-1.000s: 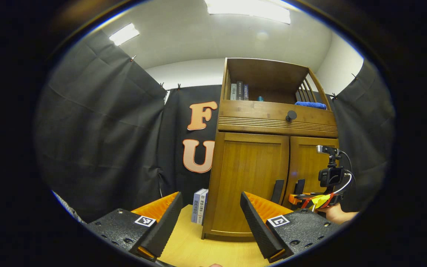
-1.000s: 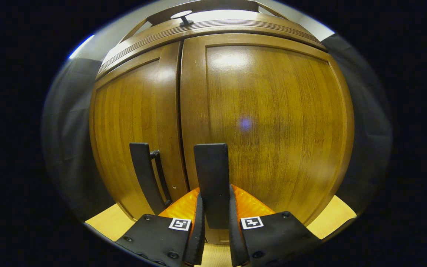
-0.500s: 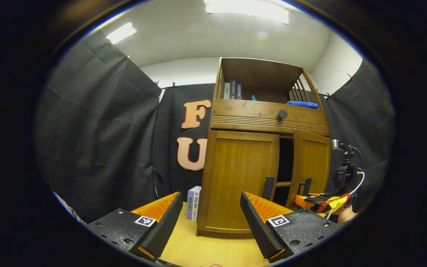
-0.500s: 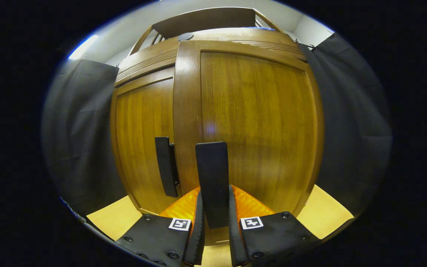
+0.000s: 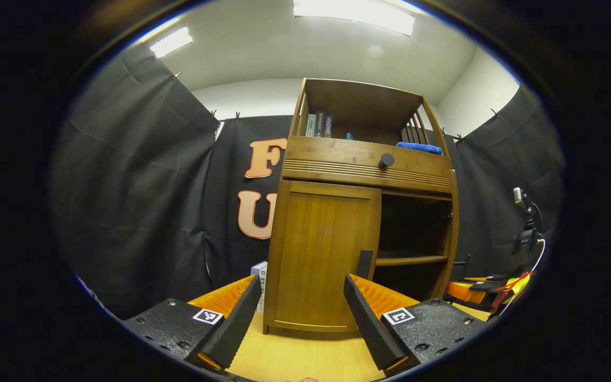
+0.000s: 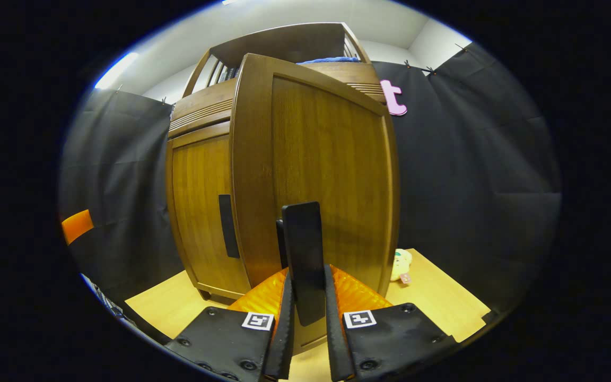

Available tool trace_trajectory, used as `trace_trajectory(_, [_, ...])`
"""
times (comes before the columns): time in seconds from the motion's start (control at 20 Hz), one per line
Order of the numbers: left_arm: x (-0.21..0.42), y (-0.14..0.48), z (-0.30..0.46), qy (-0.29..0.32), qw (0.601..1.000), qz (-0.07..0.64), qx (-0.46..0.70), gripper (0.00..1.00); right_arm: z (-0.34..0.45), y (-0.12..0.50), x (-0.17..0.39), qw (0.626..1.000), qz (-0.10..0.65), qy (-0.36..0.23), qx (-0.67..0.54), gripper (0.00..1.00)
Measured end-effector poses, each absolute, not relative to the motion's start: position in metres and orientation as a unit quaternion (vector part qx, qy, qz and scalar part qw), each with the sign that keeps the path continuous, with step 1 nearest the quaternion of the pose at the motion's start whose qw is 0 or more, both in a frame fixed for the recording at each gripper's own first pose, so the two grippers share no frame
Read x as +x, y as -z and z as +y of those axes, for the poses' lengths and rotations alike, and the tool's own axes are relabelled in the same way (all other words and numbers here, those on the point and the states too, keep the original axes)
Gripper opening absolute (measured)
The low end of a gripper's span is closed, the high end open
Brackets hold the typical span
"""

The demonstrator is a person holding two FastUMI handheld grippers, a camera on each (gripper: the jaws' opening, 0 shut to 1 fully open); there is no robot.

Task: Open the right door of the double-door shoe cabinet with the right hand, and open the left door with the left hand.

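The wooden shoe cabinet (image 5: 361, 164) stands on the table. Its left door (image 5: 321, 254) is closed, and that door's black handle (image 5: 365, 263) is free. My left gripper (image 5: 302, 281) hangs open a little in front of this door, touching nothing. The right door (image 6: 326, 175) is swung wide open, baring a dark inside with a shelf (image 5: 411, 260). My right gripper (image 6: 307, 281) is shut on the right door's black handle (image 6: 304, 239). In the left gripper view the right gripper (image 5: 478, 289) sits far right, past the open door's edge (image 5: 451, 239).
Books (image 5: 259, 271) stand on the table against the cabinet's left side. A drawer knob (image 5: 386, 160), more books (image 5: 319, 124) and a blue cloth (image 5: 418, 148) sit up top. A small toy (image 6: 401, 263) lies on the table (image 6: 443, 302) right of the open door.
The right door has swung from closed to wide open, drawn by my right gripper, which stays shut on its handle. My left gripper stays open and has barely shifted.
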State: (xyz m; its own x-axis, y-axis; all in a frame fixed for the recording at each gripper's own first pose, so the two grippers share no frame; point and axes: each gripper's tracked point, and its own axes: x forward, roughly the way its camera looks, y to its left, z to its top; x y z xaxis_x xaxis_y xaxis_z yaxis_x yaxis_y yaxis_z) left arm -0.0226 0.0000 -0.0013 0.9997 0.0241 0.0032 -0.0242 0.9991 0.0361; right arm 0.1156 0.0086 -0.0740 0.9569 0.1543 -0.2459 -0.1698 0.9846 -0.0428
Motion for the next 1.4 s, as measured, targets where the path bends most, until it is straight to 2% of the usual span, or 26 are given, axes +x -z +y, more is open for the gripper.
trace_trajectory(0.35, [-0.018,0.008,-0.022,0.008,1.0,0.005,0.021,0.95,-0.034,0.062,0.098,0.991,0.118,-0.055,-0.039,0.39])
trace_trajectory(0.4, [-0.016,0.008,-0.023,0.01,1.0,0.006,0.022,0.98,-0.037,0.062,0.096,0.991,0.118,-0.051,-0.042,0.3])
trace_trajectory(0.55, [-0.012,0.011,-0.027,0.011,1.0,0.008,0.022,0.98,-0.046,0.059,0.094,0.99,0.12,-0.05,-0.046,0.3])
trace_trajectory(0.65, [-0.01,0.014,-0.027,0.005,1.0,0.013,0.024,0.94,-0.047,0.058,0.095,0.99,0.122,-0.049,-0.051,0.39])
trace_trajectory(0.7, [-0.009,0.013,-0.027,0.0,1.0,0.01,0.029,0.98,-0.052,0.058,0.094,0.99,0.123,-0.044,-0.054,0.39])
trace_trajectory(0.8, [-0.003,0.01,-0.026,-0.015,0.999,0.0,0.04,0.91,-0.073,0.056,0.092,0.99,0.127,-0.025,-0.054,0.3])
trace_trajectory(0.85, [0.002,0.012,-0.027,-0.021,0.999,0.0,0.044,0.91,-0.081,0.054,0.093,0.991,0.127,-0.017,-0.048,0.39])
trace_trajectory(0.9, [0.007,0.014,-0.029,-0.025,0.999,0.002,0.045,0.94,-0.086,0.053,0.094,0.991,0.126,-0.013,-0.043,0.34])
trace_trajectory(0.95, [0.011,0.017,-0.031,-0.027,0.999,0.007,0.043,0.93,-0.094,0.052,0.101,0.991,0.125,-0.002,-0.043,0.39])
trace_trajectory(1.05, [0.021,0.025,-0.041,-0.026,0.999,0.017,0.031,0.92,-0.105,0.049,0.097,0.991,0.128,-0.009,-0.038,0.06])
trace_trajectory(1.15, [0.03,0.031,-0.052,-0.025,0.999,0.022,0.028,0.92,-0.113,0.049,0.098,0.991,0.129,-0.021,-0.04,0.3])
trace_trajectory(1.2, [0.033,0.032,-0.057,-0.027,0.999,0.022,0.03,0.91,-0.117,0.048,0.1,0.99,0.131,-0.027,-0.041,0.18])
trace_trajectory(1.35, [0.035,0.033,-0.069,-0.026,0.999,0.014,0.036,0.91,-0.13,0.049,0.098,0.989,0.138,-0.047,-0.04,0.3])
trace_trajectory(1.4, [0.036,0.034,-0.074,-0.025,0.999,0.012,0.036,0.91,-0.135,0.048,0.099,0.988,0.141,-0.053,-0.039,0.3])
